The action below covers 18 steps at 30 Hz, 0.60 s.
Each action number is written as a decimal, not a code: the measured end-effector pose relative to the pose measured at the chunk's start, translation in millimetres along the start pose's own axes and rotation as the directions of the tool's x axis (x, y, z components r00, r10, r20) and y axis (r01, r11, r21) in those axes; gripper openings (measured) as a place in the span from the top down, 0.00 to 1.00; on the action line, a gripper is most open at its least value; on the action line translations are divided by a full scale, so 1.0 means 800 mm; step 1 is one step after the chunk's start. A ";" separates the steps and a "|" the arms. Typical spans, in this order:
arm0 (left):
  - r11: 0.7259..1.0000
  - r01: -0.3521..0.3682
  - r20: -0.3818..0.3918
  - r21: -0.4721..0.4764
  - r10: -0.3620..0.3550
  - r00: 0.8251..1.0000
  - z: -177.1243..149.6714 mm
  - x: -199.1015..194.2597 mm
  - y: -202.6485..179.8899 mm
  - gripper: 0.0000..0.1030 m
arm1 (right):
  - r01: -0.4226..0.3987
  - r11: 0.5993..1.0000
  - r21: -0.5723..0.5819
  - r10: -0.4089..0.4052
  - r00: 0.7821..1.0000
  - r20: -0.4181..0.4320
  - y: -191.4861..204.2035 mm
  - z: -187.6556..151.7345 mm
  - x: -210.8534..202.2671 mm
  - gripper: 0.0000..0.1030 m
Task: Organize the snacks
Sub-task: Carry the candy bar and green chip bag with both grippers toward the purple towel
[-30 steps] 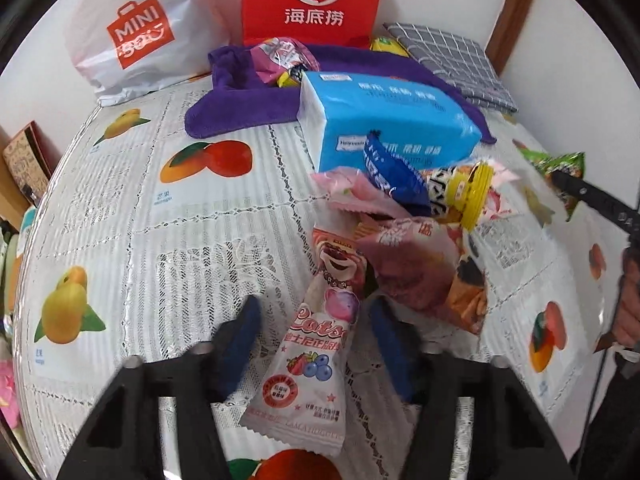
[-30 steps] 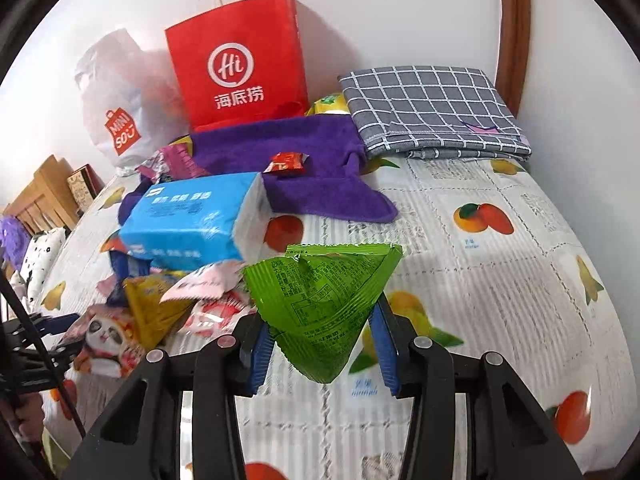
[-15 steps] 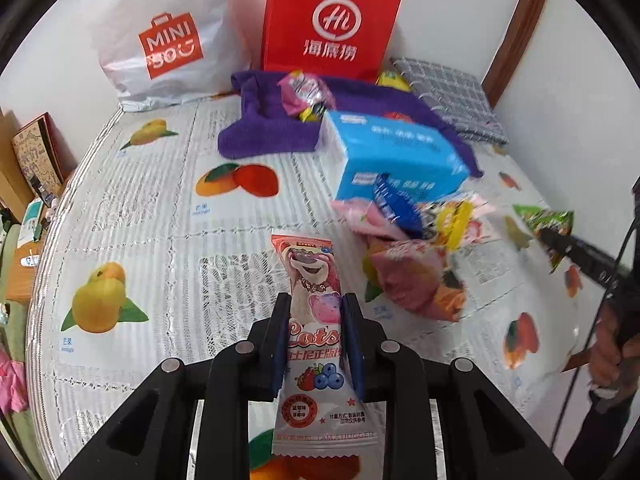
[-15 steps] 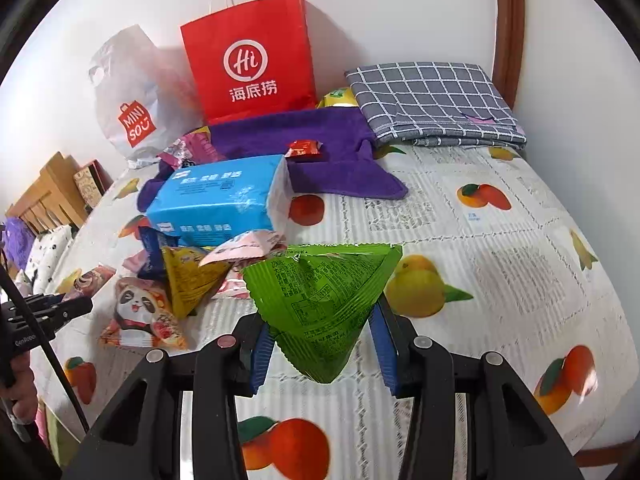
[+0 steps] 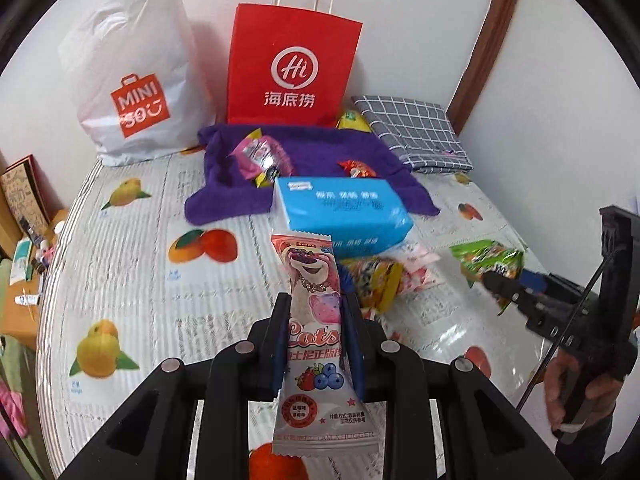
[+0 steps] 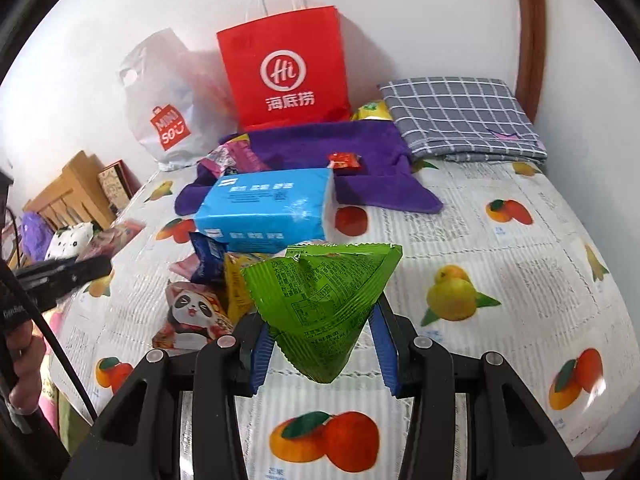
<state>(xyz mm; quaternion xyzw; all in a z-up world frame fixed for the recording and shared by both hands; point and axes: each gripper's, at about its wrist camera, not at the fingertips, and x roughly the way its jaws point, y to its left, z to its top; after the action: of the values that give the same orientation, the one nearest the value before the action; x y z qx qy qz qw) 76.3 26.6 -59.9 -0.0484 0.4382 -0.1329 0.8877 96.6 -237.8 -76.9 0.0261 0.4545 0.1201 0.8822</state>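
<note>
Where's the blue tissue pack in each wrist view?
Left wrist: blue tissue pack just right of centre, above the held bear snack.
Right wrist: blue tissue pack left of centre, above the held green packet.
Shared landmark: red paper bag behind it.

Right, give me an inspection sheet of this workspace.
Surface: fruit-print cloth, snacks strewn.
Job's things: pink bear snack in left gripper; green snack in right gripper; panda packet lying loose.
Clutter: blue tissue pack, purple towel, folded checked cloth.
Grippers: both shut on snacks, lifted.
Cables: black cable by right hand.
Surroundings: red paper bag, white plastic bag, wall.
</note>
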 end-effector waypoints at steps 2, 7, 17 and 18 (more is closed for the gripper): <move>1.000 0.008 -0.004 -0.005 -0.008 1.000 0.010 0.004 -0.001 0.77 | -0.007 1.000 0.005 0.007 1.000 -0.002 0.001 0.005 0.003 0.57; 0.999 0.047 -0.012 -0.012 -0.047 0.999 0.033 0.016 -0.003 0.77 | -0.026 0.999 0.031 0.026 1.000 -0.003 -0.001 0.023 0.014 0.57; 0.999 0.046 0.006 0.028 -0.047 0.999 0.091 0.037 -0.010 0.76 | 0.004 1.000 0.013 -0.005 0.999 0.041 0.003 0.076 0.027 0.57; 0.998 0.048 0.009 0.026 -0.048 0.999 0.098 0.040 -0.009 0.76 | 0.002 1.000 0.015 -0.003 0.999 0.051 0.002 0.083 0.028 0.57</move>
<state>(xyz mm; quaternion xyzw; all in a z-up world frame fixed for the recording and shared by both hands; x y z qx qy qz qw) 155.4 8.5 -34.8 -0.0479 0.4309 -0.1597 0.8869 162.3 -226.6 -55.4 0.0353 0.4326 0.1150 0.8935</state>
